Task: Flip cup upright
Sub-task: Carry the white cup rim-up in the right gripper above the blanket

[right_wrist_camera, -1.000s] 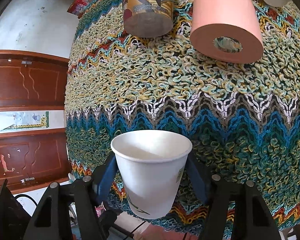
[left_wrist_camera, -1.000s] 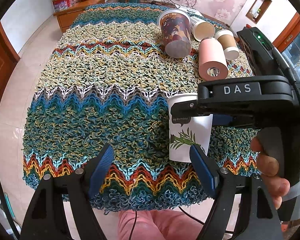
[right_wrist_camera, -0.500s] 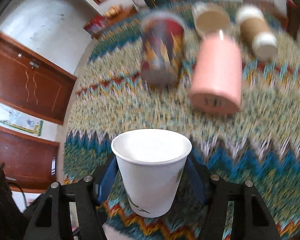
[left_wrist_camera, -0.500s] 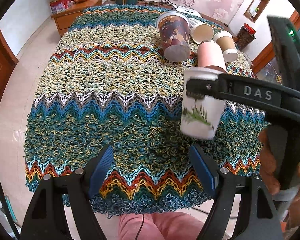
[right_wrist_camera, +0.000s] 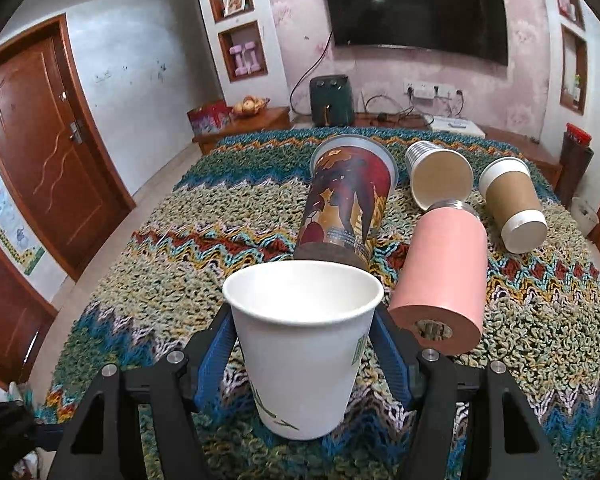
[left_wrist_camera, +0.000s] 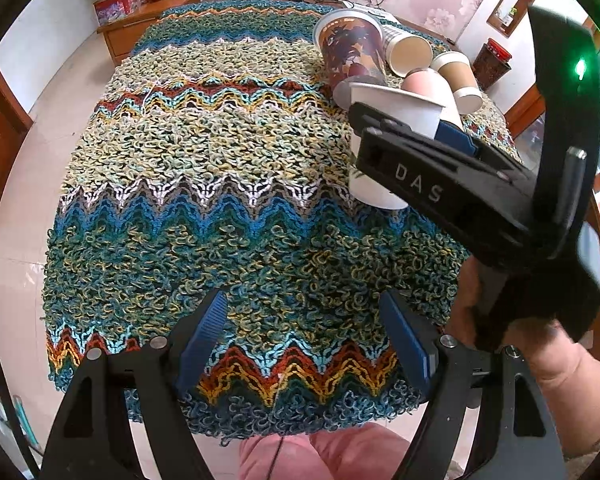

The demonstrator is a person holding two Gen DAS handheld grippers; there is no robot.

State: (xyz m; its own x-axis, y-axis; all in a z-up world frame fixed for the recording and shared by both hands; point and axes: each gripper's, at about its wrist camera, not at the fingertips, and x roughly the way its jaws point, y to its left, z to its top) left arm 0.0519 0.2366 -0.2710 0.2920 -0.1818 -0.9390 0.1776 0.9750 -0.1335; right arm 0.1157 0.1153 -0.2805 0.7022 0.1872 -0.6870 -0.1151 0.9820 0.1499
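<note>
The right gripper point(right_wrist_camera: 304, 356) is clenched on the white paper cup with a green leaf print point(right_wrist_camera: 302, 344), blue pads pressing both sides, mouth up, above the looped zigzag-patterned knitted cloth point(right_wrist_camera: 180, 280) near its front edge. The left gripper point(left_wrist_camera: 308, 344) hangs released, nothing between its fingers, over the cloth's near edge. Behind the cup lie a tall illustrated red-brown cup point(right_wrist_camera: 346, 200), a pink cylindrical tumbler point(right_wrist_camera: 444, 268), a stack of white paper cups point(right_wrist_camera: 440, 174) and a brown sleeved paper cup point(right_wrist_camera: 512, 200), all on their sides
</note>
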